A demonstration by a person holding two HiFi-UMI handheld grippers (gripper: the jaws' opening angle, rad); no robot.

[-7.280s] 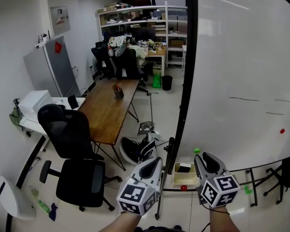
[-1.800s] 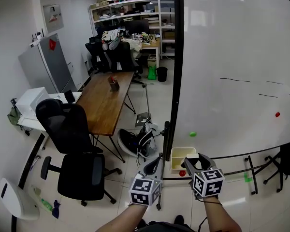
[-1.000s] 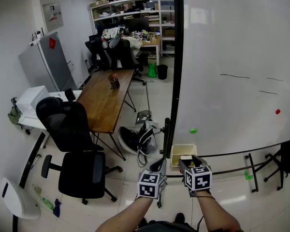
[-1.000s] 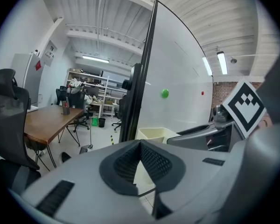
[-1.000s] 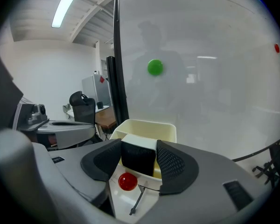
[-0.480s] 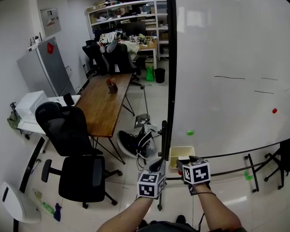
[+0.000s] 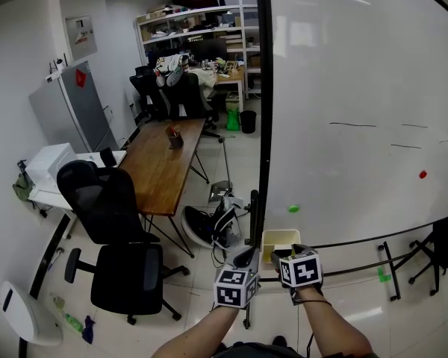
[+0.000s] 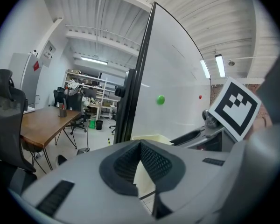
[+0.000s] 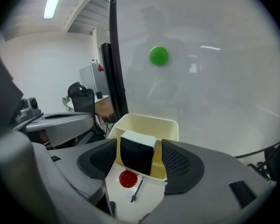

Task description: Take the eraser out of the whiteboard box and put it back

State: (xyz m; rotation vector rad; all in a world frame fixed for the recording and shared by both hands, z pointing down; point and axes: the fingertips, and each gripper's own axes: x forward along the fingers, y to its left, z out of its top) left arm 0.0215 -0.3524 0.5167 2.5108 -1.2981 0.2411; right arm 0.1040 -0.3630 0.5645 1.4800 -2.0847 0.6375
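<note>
- Hovering just left of the whiteboard box (image 9: 149, 121), my left gripper (image 8: 140, 144) had its fingers (image 8: 123, 164) clenched together on nothing.
- My right gripper (image 9: 139, 158) was opening its fingers (image 9: 177, 164), released from the eraser (image 9: 136, 154), which stood upright between them at the box's near wall.
- A green magnet (image 9: 159, 55) sat on the whiteboard (image 9: 214, 87) above.

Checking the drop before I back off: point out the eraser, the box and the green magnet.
eraser (image 9: 137, 157): right gripper view, its dark front face.
box (image 9: 147, 117): right gripper view, far rim.
green magnet (image 9: 159, 55): right gripper view, its centre.
</note>
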